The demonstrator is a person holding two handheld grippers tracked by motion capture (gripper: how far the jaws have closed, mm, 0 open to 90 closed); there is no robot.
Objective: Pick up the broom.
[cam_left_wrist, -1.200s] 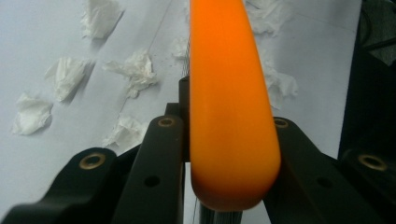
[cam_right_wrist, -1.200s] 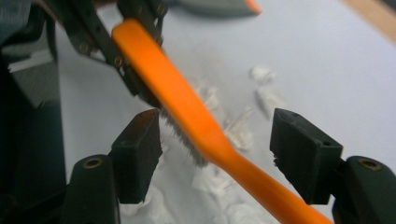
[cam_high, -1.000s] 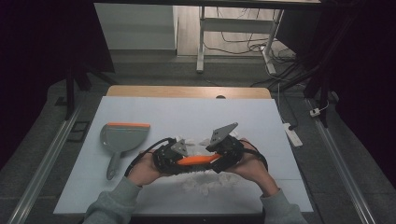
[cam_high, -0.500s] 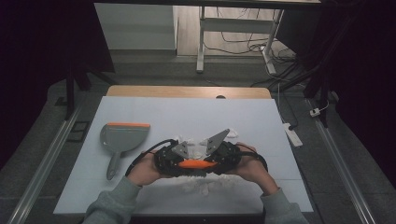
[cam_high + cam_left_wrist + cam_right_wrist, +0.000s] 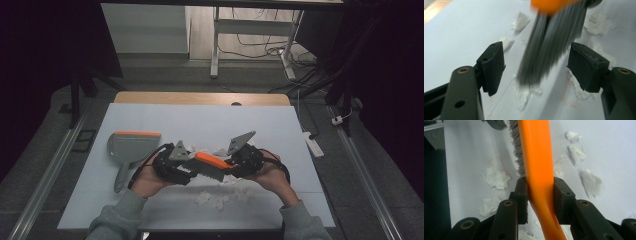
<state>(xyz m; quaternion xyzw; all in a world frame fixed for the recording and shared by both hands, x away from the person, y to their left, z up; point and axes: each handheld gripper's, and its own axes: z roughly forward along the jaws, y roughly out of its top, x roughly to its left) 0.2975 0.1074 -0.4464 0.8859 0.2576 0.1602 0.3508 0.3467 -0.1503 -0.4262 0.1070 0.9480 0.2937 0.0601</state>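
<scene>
Orange plastic is sitting pinched between the jaws of the right gripper [image 5: 540,192]: it is clamping the handle of the brush [image 5: 212,165], whose grey bristles [image 5: 549,47] are pointing down at the white table [image 5: 150,120]. The left gripper [image 5: 536,67] is standing wide open with nothing held, its jaws spread on either side of the bristle tuft without touching it.

Compared with a second ago, both hands and the brush are sitting further toward the person's left, and the brush is angling down more at its left end, so the bristles are now coming onto the table. That reads as a sweeping stroke under way, pushing scraps leftward.

Nearest the person, white paper scraps [image 5: 215,197] are lying in a loose clump just below the grippers; more scraps [image 5: 495,178] are scattered on both sides of the brush, so much of the mess is not yet gathered. Further left, the grey dustpan [image 5: 130,147] with its orange lip is lying flat on the table, apart from the scraps, its handle pointing back toward the person. Nothing is standing between brush and dustpan, though the open left gripper is crowding the bristles. Beyond the table, a desk frame and cables [image 5: 260,47] are standing on the floor.
</scene>
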